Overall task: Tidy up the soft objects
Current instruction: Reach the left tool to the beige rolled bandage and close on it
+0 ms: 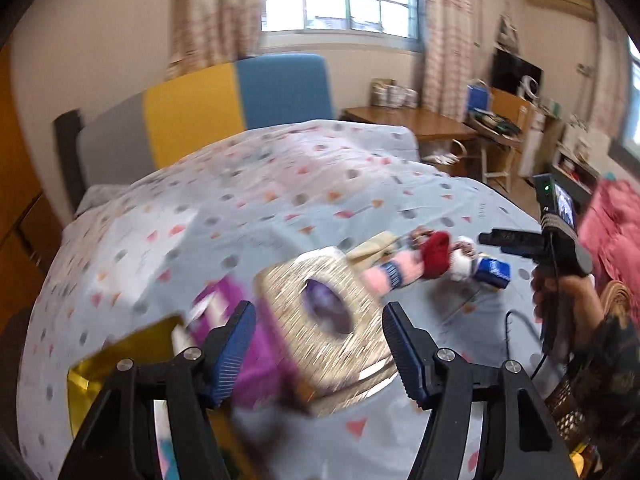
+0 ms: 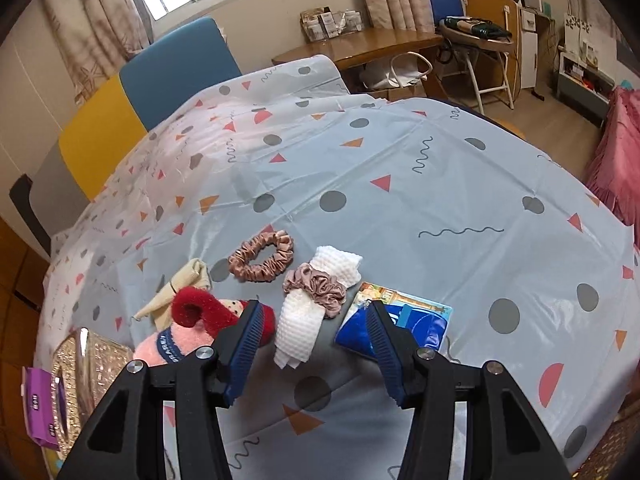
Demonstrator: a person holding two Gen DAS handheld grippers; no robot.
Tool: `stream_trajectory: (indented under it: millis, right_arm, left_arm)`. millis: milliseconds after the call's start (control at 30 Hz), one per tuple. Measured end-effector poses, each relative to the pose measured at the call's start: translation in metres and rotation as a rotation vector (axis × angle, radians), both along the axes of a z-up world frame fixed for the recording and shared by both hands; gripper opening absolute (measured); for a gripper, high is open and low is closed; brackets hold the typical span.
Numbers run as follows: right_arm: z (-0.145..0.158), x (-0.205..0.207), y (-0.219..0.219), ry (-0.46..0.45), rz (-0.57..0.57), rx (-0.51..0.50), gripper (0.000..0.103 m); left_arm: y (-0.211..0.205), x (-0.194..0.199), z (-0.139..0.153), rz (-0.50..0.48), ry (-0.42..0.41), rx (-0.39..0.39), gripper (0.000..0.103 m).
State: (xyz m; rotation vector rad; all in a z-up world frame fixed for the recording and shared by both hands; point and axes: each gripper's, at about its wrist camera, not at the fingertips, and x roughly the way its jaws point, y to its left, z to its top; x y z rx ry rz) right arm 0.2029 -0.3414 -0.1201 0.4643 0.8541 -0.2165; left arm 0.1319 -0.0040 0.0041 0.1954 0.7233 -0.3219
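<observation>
In the right wrist view my right gripper is open and empty, hovering just above a rolled white waffle cloth banded by a pink scrunchie. A second pink scrunchie lies behind it. A pink and red plush sock and a beige cloth lie to the left, a blue tissue pack to the right. In the blurred left wrist view my left gripper is open over a glittery gold tissue box, with a purple pack beside it.
Everything lies on a bed with a light blue patterned cover. A yellow and blue headboard stands at the far end. A wooden desk, a chair and a pink blanket stand to the right.
</observation>
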Motion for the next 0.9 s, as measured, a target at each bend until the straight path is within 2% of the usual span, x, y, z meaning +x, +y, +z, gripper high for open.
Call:
stream_trajectory:
  millis: [133,267,400,467,600,733,900]
  right_arm:
    - [0.001,0.001,0.0,-0.01,0.002,0.036,0.054]
    - [0.003,-0.001,-0.003,-0.022,-0.001,0.057,0.054]
    - [0.003,-0.003,-0.007,-0.031,-0.007,0.096,0.054]
    - [0.004,-0.003,-0.009,-0.039,-0.008,0.112,0.054]
    - [0.007,-0.004,-0.01,-0.055,-0.003,0.137,0.054]
    - [0.006,-0.004,-0.011,-0.06,0.009,0.171,0.054]
    - [0.007,-0.005,-0.01,-0.067,0.021,0.201,0.054]
  left_arm:
    - [-0.048,0.048,0.003,-0.057,0.039,0.063,0.063]
    - [-0.087,0.096,-0.012,-0.088,0.115,0.112,0.061]
    - [-0.125,0.143,-0.047,-0.102,0.189,0.239,0.06]
    - [-0.136,0.161,-0.065,-0.111,0.235,0.277,0.059]
    - [-0.156,0.194,-0.097,-0.135,0.323,0.33,0.059]
    - [-0.174,0.218,-0.122,-0.159,0.365,0.394,0.06]
    - [-0.189,0.238,-0.149,-0.193,0.427,0.436,0.063]
